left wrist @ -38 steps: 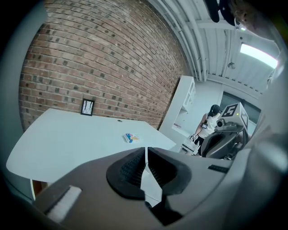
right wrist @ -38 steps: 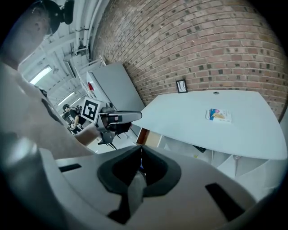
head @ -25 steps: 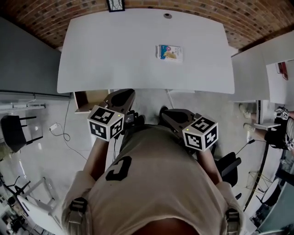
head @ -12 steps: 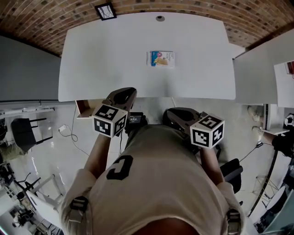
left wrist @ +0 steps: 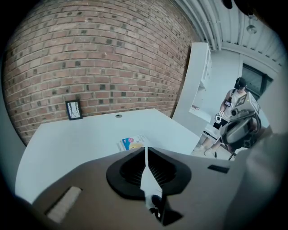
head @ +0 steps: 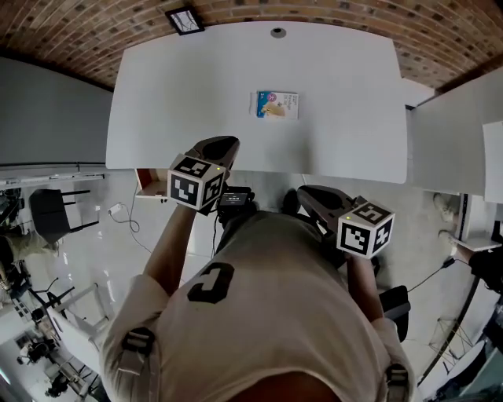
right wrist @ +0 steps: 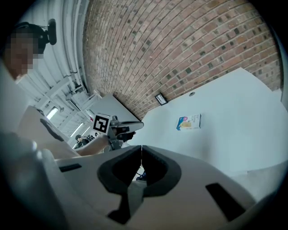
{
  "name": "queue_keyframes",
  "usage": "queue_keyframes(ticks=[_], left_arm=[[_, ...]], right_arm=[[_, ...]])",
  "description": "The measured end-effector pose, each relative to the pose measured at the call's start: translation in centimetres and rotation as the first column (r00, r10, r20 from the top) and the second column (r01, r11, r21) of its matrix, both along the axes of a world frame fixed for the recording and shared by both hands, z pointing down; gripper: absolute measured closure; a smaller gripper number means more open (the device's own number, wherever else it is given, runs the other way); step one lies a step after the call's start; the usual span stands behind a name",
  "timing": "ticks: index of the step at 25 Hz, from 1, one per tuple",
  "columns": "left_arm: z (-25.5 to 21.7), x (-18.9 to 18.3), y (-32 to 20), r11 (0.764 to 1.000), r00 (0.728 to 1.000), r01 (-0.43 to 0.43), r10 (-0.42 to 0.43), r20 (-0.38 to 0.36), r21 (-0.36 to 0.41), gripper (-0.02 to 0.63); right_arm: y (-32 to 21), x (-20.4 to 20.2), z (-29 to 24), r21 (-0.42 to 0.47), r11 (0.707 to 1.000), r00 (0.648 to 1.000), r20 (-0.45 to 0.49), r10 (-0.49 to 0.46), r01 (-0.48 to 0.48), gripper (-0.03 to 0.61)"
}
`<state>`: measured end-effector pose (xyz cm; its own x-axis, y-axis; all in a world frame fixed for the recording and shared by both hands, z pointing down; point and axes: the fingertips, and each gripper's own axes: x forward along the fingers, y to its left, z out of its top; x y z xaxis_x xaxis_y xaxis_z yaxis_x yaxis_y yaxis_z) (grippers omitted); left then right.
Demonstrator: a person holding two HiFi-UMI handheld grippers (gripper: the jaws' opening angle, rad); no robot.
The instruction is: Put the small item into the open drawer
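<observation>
Hovering before the counter (head: 196, 86), the left hand-held gripper (left wrist: 146, 150) and the right hand-held gripper (right wrist: 141, 150) are both clenched — jaws together, nothing between. The small packet (head: 277, 104) lies mid-counter, well apart from them. Only the head view shows the open drawer (head: 149, 182), under the counter's left edge.

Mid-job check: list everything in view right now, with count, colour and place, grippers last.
white rounded table: one, white, ahead of the person.
small blue-and-white printed packet: one, flat near the table's middle.
open tan drawer: one, tan, under the table's near left corner.
round grey grommet: one, grey, at the table's far edge.
small black picture frame: one, black, against the brick wall.
black chair: one, black, on the floor at left.
second white table: one, white, at right.
left gripper: grey and black, shut, empty, over the table's near edge.
right gripper: grey and black, shut, empty, short of the table.
</observation>
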<state>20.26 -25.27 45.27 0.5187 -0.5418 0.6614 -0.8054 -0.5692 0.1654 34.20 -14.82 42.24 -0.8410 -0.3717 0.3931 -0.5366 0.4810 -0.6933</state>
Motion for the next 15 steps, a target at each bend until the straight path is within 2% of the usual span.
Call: queue_keyframes(ticks=[5, 10, 11, 13, 15], left_arm=[[3.1, 1.0, -3.7, 0.999, 1.000, 0.015, -0.014, 0.023, -0.041, 0.595], [7.4, 0.2, -6.8, 0.993, 0.994, 0.103, -0.101, 0.039, -0.062, 0.593], [8.3, 0.0, -7.4, 0.990, 0.992, 0.125, -0.123, 0.031, -0.072, 0.576], [10.3, -0.3, -8.8, 0.980, 0.986, 0.164, -0.163, 0.014, -0.109, 0.469], [12.3, -0.5, -10.2, 0.967, 0.979, 0.201, -0.202, 0.008, -0.155, 0.457]], right_arm=[[-0.6, 0.7, 0.7, -0.029, 0.999, 1.000, 0.018, -0.019, 0.020, 0.572], [-0.8, 0.7, 1.6, -0.059, 0.996, 0.997, 0.014, -0.070, 0.071, 0.572], [-0.8, 0.7, 1.8, -0.063, 0.995, 0.997, 0.008, -0.078, 0.079, 0.572], [-0.7, 0.7, 2.2, -0.073, 0.994, 0.996, -0.006, -0.088, 0.087, 0.572], [-0.4, 0.7, 2.6, -0.086, 0.992, 0.996, -0.019, -0.090, 0.088, 0.572]])
